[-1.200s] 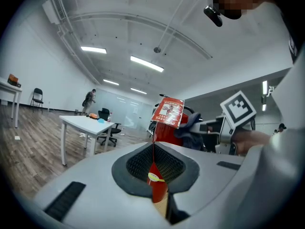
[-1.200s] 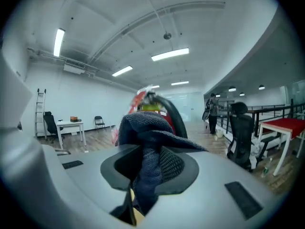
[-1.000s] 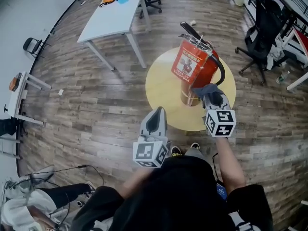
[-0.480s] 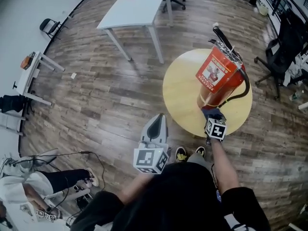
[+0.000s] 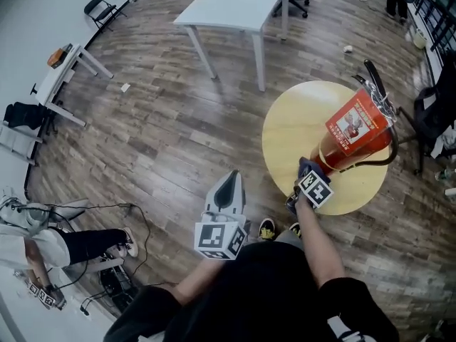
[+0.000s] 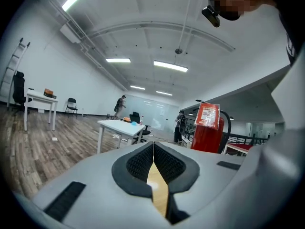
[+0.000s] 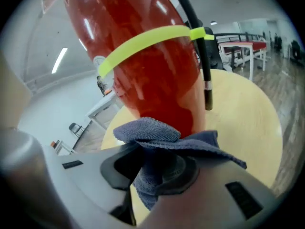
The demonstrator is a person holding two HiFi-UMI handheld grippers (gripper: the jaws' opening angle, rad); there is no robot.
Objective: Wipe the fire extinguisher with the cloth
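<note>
A red fire extinguisher stands on a round yellow table; its body fills the right gripper view, with a yellow band and a black hose. My right gripper is shut on a grey-blue cloth, and the cloth presses against the extinguisher's lower body. My left gripper is shut with nothing in it, held low over the floor, well left of the table. In the left gripper view the extinguisher shows far off beyond the closed jaws.
A white table stands on the wooden floor beyond the round one. Office chairs sit at the right edge. Cables and a folding stand lie at the left. My shoes are beside the round table's near rim.
The right gripper with the cloth has slid down the extinguisher from mid-body to near its base. The head view has swung left. The left gripper stayed put.
</note>
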